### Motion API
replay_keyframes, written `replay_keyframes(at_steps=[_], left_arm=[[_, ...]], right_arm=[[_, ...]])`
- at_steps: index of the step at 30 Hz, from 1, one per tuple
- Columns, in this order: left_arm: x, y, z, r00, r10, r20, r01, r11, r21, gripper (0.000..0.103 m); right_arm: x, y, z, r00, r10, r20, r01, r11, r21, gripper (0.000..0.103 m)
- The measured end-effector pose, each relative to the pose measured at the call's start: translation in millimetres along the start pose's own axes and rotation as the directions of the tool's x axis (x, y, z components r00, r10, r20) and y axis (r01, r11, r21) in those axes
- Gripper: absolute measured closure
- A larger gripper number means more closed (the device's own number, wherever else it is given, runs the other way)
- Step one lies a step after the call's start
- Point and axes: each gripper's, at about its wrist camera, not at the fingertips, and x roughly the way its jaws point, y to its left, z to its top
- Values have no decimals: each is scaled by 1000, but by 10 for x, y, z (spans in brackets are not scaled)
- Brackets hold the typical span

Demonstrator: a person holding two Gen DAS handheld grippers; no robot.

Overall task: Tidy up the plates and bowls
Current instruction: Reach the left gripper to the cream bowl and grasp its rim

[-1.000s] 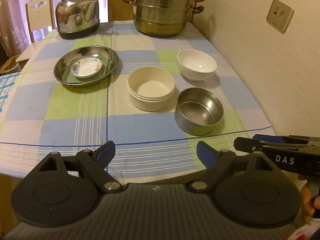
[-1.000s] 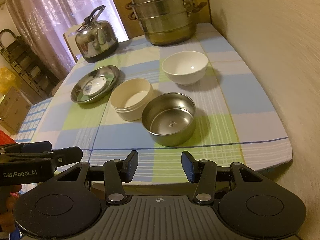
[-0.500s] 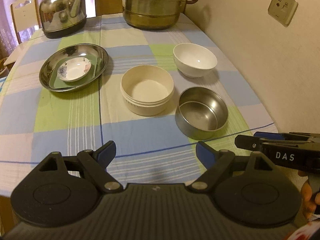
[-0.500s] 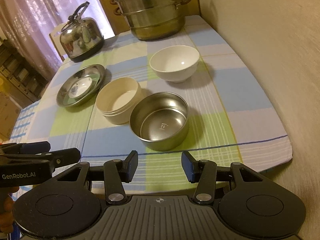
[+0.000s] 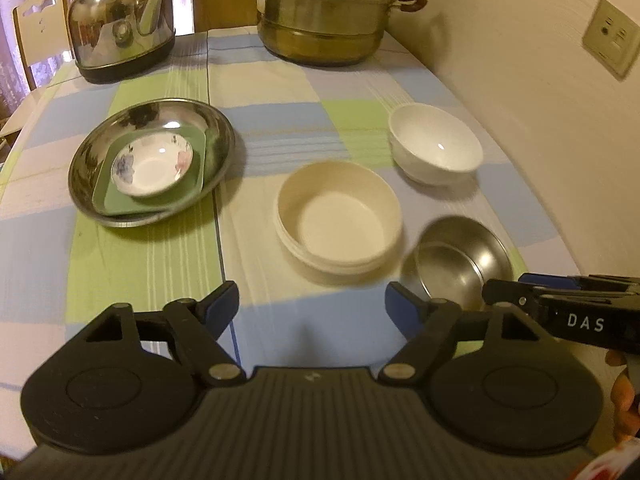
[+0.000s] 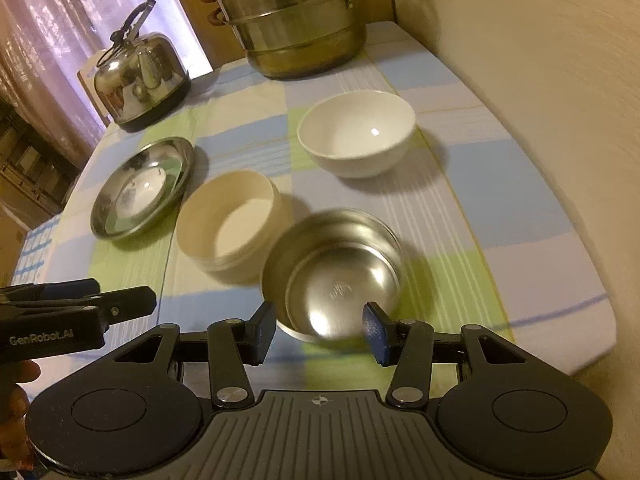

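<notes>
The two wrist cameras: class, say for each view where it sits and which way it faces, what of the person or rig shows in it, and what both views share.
Left wrist: sits on the left gripper, facing down across the table at the cream bowl; its own open jaws, just closing on nothing, and the right gripper show.
Right wrist: sits on the right gripper, facing down at the steel bowl; its own open jaws, the left gripper and a hand show.
Shared: white bowl, steel plate, kettle, steamer pot.

Black grippers, blue-padded fingers [image 6: 376, 330], silver screws
</notes>
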Motion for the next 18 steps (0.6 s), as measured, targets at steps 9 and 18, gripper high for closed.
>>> replay_keyframes(at_steps=[9, 18], left_arm=[[439, 114, 317, 1000, -17, -14, 18, 999, 44, 46], [757, 216, 437, 997, -43, -65, 46, 998, 46, 59]], right_arm=[[404, 182, 402, 997, 41, 61, -40, 999, -23, 55], [881, 311, 585, 1000, 19, 18, -18, 998, -58, 64]])
